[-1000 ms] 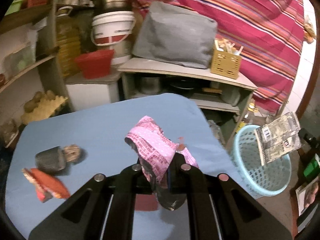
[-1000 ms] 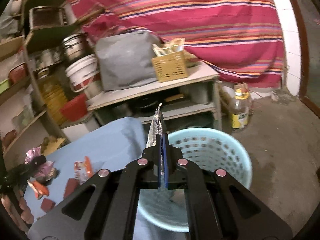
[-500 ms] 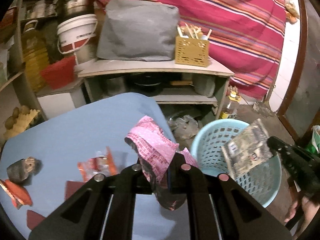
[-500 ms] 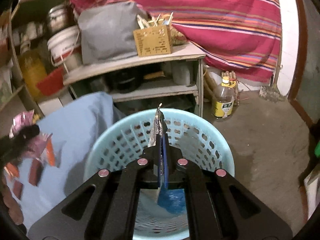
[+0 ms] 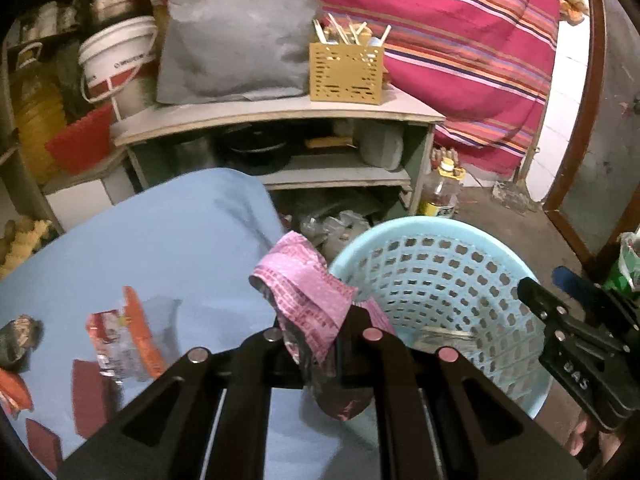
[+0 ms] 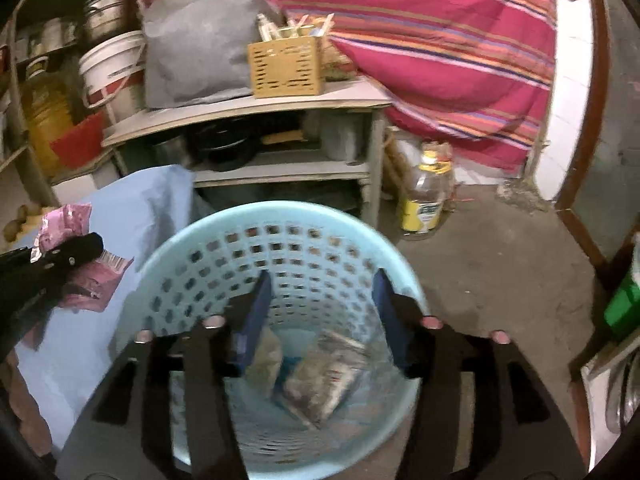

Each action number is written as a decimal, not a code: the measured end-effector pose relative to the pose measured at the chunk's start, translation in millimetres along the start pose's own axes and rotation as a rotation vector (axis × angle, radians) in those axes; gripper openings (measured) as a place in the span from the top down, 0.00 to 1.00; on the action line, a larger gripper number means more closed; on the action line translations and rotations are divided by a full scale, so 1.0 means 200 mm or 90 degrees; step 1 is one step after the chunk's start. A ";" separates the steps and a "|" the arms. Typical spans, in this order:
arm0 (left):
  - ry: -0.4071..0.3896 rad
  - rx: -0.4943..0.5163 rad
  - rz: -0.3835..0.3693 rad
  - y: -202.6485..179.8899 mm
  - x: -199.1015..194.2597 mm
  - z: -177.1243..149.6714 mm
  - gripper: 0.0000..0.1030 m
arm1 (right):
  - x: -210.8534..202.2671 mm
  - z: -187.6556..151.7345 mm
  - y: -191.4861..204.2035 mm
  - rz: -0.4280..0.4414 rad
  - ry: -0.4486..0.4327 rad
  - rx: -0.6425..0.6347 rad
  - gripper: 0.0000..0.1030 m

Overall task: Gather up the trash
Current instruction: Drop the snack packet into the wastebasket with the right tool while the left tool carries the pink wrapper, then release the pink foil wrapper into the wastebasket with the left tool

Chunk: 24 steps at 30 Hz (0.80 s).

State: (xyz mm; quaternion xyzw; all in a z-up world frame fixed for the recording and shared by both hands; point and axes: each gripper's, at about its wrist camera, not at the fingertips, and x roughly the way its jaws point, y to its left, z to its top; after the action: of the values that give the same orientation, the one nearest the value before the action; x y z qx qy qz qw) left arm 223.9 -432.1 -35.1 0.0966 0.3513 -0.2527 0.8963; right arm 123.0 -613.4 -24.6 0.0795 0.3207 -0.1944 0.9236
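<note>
The mouth of the light blue basket (image 6: 280,220) stands wide and unblocked from above, with only flat wrappers (image 6: 320,376) lying low on its bottom. The right tool (image 6: 320,320) hangs over that mouth, its jaws having just spread apart with nothing between them, and it takes up the basket's near side. The basket's left rim sits just beside the blue tabletop (image 5: 160,248), the wooden shelf unit (image 6: 280,168) and a plastic bottle (image 6: 428,196) stand behind it, and bare floor (image 6: 500,272) lies to its right.

perforated plastic basket (image 6: 280,216), crinkly glossy pink wrapper (image 5: 308,296), matt blue tablecloth (image 5: 160,240).
</note>
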 end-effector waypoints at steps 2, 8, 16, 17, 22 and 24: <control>0.010 -0.006 -0.010 -0.03 0.05 0.01 0.91 | -0.03 0.00 -0.05 -0.014 -0.011 0.015 0.34; 0.029 0.003 -0.031 -0.14 0.15 0.03 0.88 | -0.07 0.00 -0.14 -0.022 -0.025 0.040 0.30; 0.037 0.002 -0.018 -0.14 0.18 0.02 0.42 | -0.09 0.02 -0.15 -0.024 -0.033 0.049 0.30; 0.037 -0.006 -0.019 -0.11 0.16 0.02 0.41 | -0.09 0.02 -0.14 -0.022 -0.032 0.045 0.29; 0.010 -0.013 -0.019 -0.01 0.05 0.03 0.24 | -0.08 0.01 -0.05 -0.016 -0.025 0.016 0.25; 0.008 -0.023 -0.024 0.03 0.02 0.03 0.24 | -0.08 0.01 -0.01 -0.011 -0.025 0.009 0.25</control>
State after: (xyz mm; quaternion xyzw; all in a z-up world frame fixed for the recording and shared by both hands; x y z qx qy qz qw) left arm 233.7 -430.2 -32.8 0.0752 0.3633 -0.2626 0.8907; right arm 111.5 -610.4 -12.7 0.0792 0.3017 -0.2064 0.9274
